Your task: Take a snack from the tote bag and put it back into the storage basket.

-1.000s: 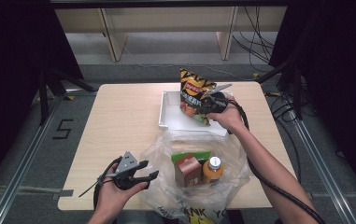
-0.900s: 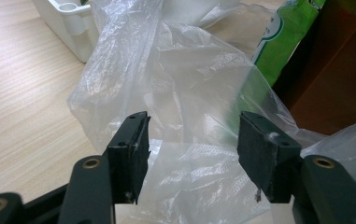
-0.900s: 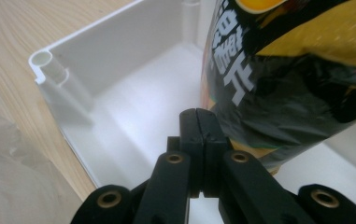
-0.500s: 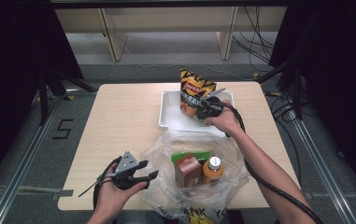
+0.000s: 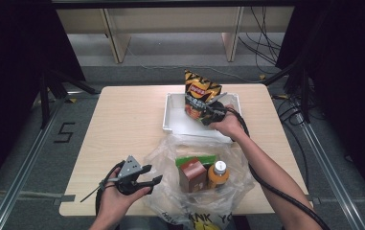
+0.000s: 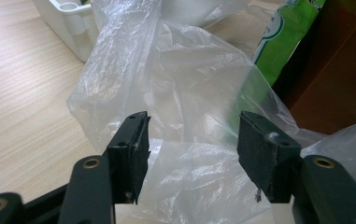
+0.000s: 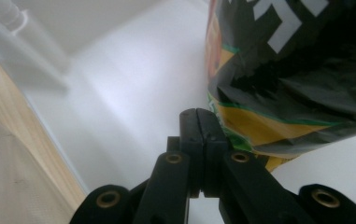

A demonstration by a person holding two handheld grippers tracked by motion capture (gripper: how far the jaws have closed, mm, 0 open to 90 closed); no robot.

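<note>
Over the white tray [image 5: 175,122], right gripper [image 7: 197,122] jaws pinch the chip bag [image 7: 297,70].

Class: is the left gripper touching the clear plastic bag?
Cannot tell. In the left gripper view the left gripper stands open around the clear plastic bag, pad contact unclear.

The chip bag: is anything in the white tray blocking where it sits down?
Nothing visible. The right gripper, its jaws shut on the chip bag at a lower edge, holds it upright over the white tray, whose floor looks bare beneath it in the right gripper view.
</note>
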